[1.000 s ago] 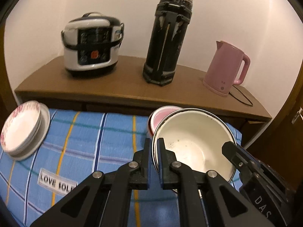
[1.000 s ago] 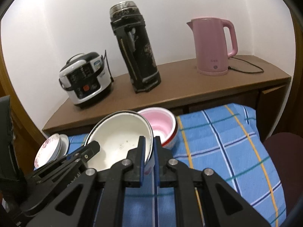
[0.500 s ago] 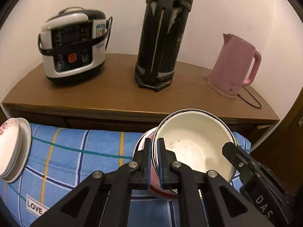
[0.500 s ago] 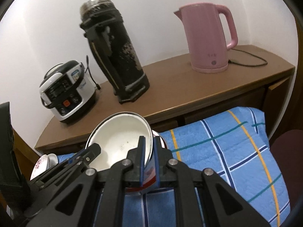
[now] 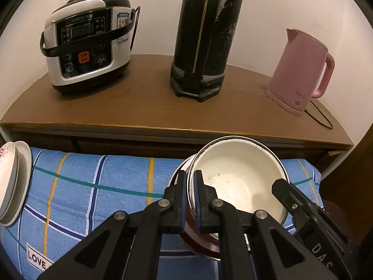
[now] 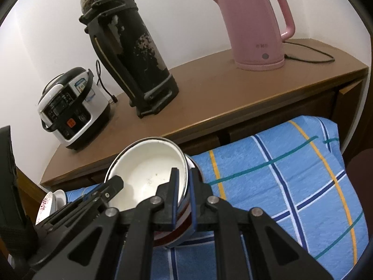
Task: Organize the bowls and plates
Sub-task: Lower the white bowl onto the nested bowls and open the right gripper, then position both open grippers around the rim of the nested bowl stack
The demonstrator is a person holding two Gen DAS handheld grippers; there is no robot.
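Observation:
Both grippers hold one white enamel bowl point(image 5: 237, 177) point(image 6: 149, 172) by its rim. My left gripper point(image 5: 191, 182) is shut on the bowl's left rim, my right gripper point(image 6: 181, 182) on its right rim. The right gripper point(image 5: 283, 187) also shows at the bowl's far side in the left wrist view, and the left gripper point(image 6: 114, 184) shows in the right wrist view. The held bowl sits tilted in or just over a pink bowl with a dark red outside point(image 5: 198, 245) point(image 6: 184, 231) on the blue checked cloth point(image 5: 105, 182) point(image 6: 279, 175); contact is hidden. A stack of plates with a floral bowl point(image 5: 9, 182) point(image 6: 46, 207) lies at the cloth's left edge.
Behind the cloth runs a brown wooden counter point(image 5: 151, 107) point(image 6: 233, 88) against the wall. On it stand a rice cooker point(image 5: 86, 42) point(image 6: 70, 107), a tall black thermos point(image 5: 205, 35) point(image 6: 130, 53) and a pink electric kettle point(image 5: 300, 70) point(image 6: 254, 21) with its cord.
Both grippers carried the white bowl forward and down, over the pink bowl, which is now almost hidden beneath it. The counter appliances loom larger and the plate stack has slid to the left edge.

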